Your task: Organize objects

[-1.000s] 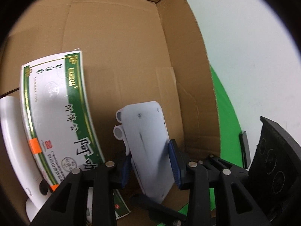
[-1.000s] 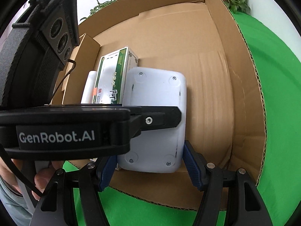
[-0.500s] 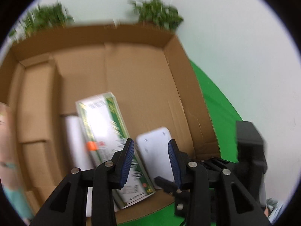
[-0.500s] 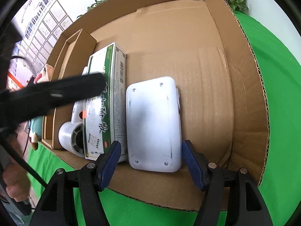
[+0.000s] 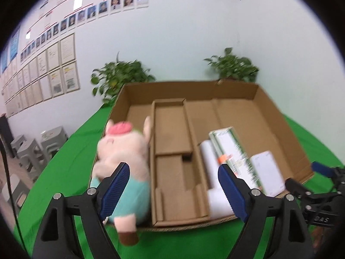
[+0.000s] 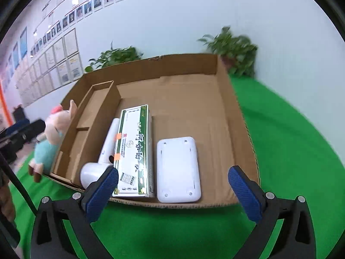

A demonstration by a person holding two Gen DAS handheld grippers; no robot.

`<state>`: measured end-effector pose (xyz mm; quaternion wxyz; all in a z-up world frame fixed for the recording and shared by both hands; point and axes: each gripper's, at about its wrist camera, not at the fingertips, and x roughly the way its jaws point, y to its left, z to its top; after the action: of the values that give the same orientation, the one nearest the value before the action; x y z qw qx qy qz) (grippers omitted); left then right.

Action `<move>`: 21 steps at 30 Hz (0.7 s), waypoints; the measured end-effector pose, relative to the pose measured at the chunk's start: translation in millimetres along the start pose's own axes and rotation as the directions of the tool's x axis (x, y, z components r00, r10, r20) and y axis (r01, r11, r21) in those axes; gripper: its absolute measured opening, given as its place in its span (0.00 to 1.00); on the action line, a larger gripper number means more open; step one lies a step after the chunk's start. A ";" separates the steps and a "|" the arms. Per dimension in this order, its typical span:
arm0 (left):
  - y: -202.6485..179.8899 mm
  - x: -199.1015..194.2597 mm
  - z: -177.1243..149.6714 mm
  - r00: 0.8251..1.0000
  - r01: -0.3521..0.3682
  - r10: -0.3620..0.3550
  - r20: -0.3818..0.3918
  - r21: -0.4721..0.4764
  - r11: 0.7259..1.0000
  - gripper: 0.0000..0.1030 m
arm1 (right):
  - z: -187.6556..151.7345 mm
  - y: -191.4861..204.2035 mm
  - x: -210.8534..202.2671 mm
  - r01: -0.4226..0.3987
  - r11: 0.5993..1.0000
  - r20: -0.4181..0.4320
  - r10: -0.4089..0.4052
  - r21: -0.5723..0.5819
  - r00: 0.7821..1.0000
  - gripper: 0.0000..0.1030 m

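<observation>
A shallow cardboard box [image 6: 245, 129] [image 5: 280, 125] lies on green cloth. A white flat device [image 6: 177, 168] [image 5: 267, 174] rests flat in it, free of both grippers. To its left lie a green-and-white carton [image 6: 133, 149] [image 5: 232, 149] and a white dryer-like item [image 6: 97, 170] [image 5: 209, 161]. A pink plush pig [image 5: 123, 149] [image 6: 51, 133] leans at the box's left wall. My right gripper [image 6: 173, 179] hangs before the box's near edge with its jaws opening wide and nothing between them. My left gripper [image 5: 172, 179] is also opening and holds nothing.
A brown cardboard insert [image 5: 172, 138] [image 6: 90, 118] fills the box's left part. Two potted plants [image 5: 120, 75] [image 5: 232, 67] stand behind the box against a white wall. Grey stools [image 5: 32, 149] stand at far left. Green cloth [image 6: 291, 151] spreads to the right.
Both grippers let go of the white device, drew back out of the box and opened wide. The device now lies flat beside the carton. The left view swung left onto the pig.
</observation>
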<state>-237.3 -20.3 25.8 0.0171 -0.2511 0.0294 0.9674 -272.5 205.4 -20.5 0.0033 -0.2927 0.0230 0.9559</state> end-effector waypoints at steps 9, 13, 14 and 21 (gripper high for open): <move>-13.3 28.1 -42.1 0.992 -0.112 0.113 -0.050 0.026 0.993 0.83 | -17.7 4.8 14.6 0.055 0.998 -0.047 -0.057 -0.035 0.997 1.00; -18.7 33.1 -46.9 0.989 -0.141 0.142 -0.035 0.049 0.989 0.87 | -24.2 7.7 15.4 0.074 0.996 -0.022 -0.075 -0.043 0.997 1.00; -20.1 33.6 -48.6 0.988 -0.147 0.149 -0.029 0.055 0.988 0.87 | -25.1 7.1 15.0 0.073 0.997 -0.019 -0.074 -0.038 0.997 1.00; -20.4 29.6 -53.8 0.989 -0.149 0.149 -0.003 0.049 0.988 0.90 | -27.0 7.9 11.8 0.074 0.996 -0.006 -0.074 -0.042 0.997 1.00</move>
<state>-236.1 -2.9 -36.6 -0.0492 -0.2509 0.0717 0.9641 -267.4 196.2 -49.1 0.0326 -0.2971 -0.0079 0.9543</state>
